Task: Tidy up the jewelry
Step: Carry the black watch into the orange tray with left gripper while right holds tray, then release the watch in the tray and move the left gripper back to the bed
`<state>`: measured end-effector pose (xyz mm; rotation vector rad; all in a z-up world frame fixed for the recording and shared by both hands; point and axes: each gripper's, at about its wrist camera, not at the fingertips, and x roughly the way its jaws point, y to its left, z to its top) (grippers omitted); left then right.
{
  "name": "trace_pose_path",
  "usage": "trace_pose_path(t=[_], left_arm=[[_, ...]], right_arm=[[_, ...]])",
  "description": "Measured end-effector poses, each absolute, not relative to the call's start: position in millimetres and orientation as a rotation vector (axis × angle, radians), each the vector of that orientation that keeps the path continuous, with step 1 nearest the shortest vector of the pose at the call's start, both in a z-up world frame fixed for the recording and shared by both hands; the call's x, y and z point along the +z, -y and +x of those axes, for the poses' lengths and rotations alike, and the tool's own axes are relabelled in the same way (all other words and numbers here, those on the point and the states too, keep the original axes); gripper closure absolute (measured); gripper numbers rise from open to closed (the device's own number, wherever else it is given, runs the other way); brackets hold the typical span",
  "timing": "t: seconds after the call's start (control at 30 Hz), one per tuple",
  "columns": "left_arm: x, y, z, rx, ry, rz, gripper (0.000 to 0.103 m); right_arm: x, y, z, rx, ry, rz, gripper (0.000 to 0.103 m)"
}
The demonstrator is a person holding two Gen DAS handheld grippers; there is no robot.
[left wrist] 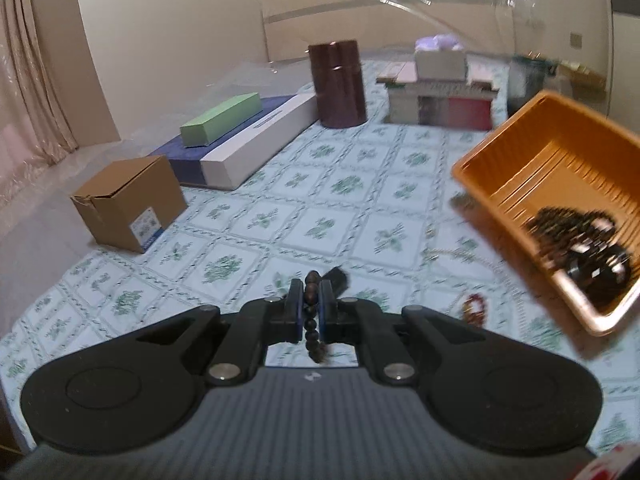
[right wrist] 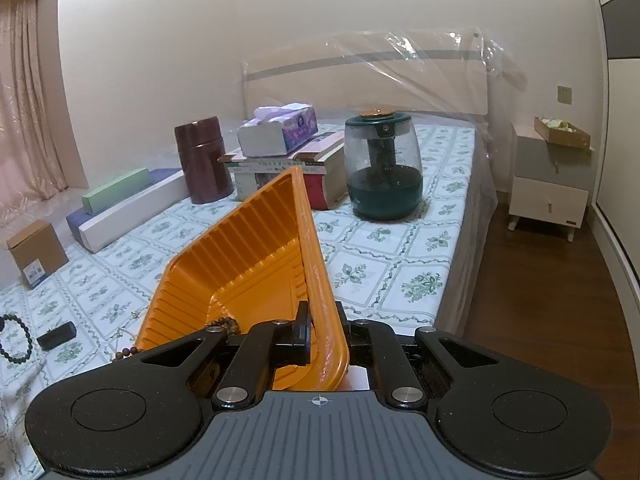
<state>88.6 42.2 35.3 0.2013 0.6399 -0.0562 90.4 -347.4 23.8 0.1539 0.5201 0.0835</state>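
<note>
My left gripper (left wrist: 311,298) is shut on a dark wooden bead string (left wrist: 311,320) that hangs between its fingers above the bed. My right gripper (right wrist: 322,324) is shut on the rim of an orange plastic tray (right wrist: 240,264) and holds it tilted off the bed. In the left wrist view the tray (left wrist: 560,168) is at the right, blurred, with dark bead bracelets (left wrist: 580,252) piled in its low corner. A red bead bracelet (left wrist: 474,308) and a thin chain (left wrist: 460,254) lie on the bedspread beneath it. A black bead bracelet (right wrist: 16,338) lies at the far left.
On the patterned bedspread (left wrist: 320,208) are a cardboard box (left wrist: 128,204), a blue-white box with a green box (left wrist: 220,118), a maroon canister (left wrist: 340,84), stacked boxes with tissues (right wrist: 280,132) and a green humidifier (right wrist: 384,168). A small black block (right wrist: 56,335) lies near the bracelet. The bed edge and a nightstand (right wrist: 552,184) are right.
</note>
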Motion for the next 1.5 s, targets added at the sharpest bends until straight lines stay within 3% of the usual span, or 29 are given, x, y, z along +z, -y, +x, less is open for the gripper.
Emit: trace_pose_path(t=[0.7,1.5], left_arm=[[59.9,48.7,81.5,-0.353,-0.603,0.021,0.097],[52.4,142.7,107.4,-0.518,-0.567,0.082,0.097]], right_arm=[[24.8,347.2,88.9,0.086,-0.520,0.153,0.094],[26.5,346.1,88.0,0.086,-0.521,0.159,0.094]])
